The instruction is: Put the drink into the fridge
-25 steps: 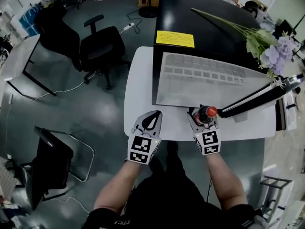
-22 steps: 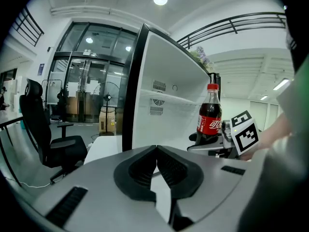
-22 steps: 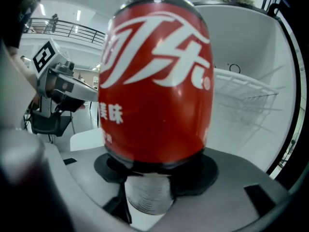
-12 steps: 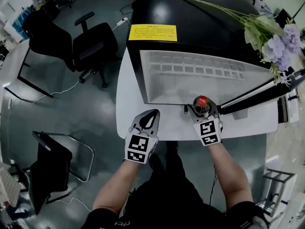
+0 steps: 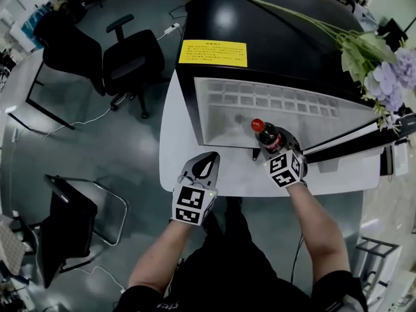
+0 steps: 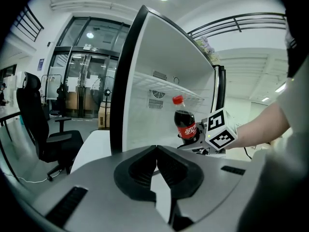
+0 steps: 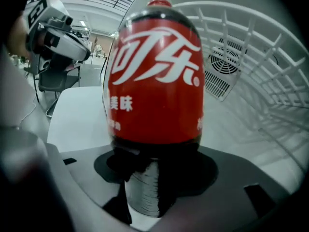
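The drink bottle (image 7: 155, 95) carries white "可乐" and "美味" lettering.

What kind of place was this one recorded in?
Probably an office or lab workspace, not a home kitchen: a black swivel office chair, a white desk, glass entrance doors, and the small black fridge standing on a white table.

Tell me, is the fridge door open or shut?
Open. The fridge shows its white interior and wire shelf, and its door stands swung aside.
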{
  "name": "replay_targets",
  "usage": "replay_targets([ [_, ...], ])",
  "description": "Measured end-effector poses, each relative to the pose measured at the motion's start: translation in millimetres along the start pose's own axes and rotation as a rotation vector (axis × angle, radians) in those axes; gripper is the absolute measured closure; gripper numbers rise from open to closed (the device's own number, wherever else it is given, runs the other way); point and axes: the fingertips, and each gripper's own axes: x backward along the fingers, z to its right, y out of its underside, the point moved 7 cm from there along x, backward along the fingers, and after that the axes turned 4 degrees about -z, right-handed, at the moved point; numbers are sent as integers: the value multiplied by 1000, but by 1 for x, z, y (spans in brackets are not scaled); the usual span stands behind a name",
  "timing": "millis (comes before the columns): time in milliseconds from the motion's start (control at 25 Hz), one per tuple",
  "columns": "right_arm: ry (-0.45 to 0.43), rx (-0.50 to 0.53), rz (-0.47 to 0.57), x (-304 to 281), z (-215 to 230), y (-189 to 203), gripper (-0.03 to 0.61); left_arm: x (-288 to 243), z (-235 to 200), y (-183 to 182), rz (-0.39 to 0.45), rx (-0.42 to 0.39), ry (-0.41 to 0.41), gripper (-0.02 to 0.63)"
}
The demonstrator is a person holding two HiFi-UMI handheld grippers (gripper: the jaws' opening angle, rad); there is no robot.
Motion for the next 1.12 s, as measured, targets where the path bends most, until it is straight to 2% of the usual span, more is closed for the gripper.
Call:
replay_targets([
  [240,-18,106,-41,-16,3,-2,310,-2,-6,1,-2,12,-17,601],
  [400,-55,267,-67,-26,-5,-4,304,-6,-9,2,-4,23,-28,601],
  [480,-75,314,-73,-28,-6,-5,301,-8,-10,2,-1,25,-33,601],
  [640,-119,311,-66,-30,-4,-4,301,-9,-13,4,-9,31,-39,601],
  [840,-131,390,-52,-29,-3,-7,296,-10,-12,4,-14,31,-40,601],
  [1000,-128,334,-36,-26,3,-10,311,-11,-11,3,-18,31,-40,601],
  [1120,-120,330,-29,-23,7,-12,316,-12,-10,2,-20,31,-38,601],
])
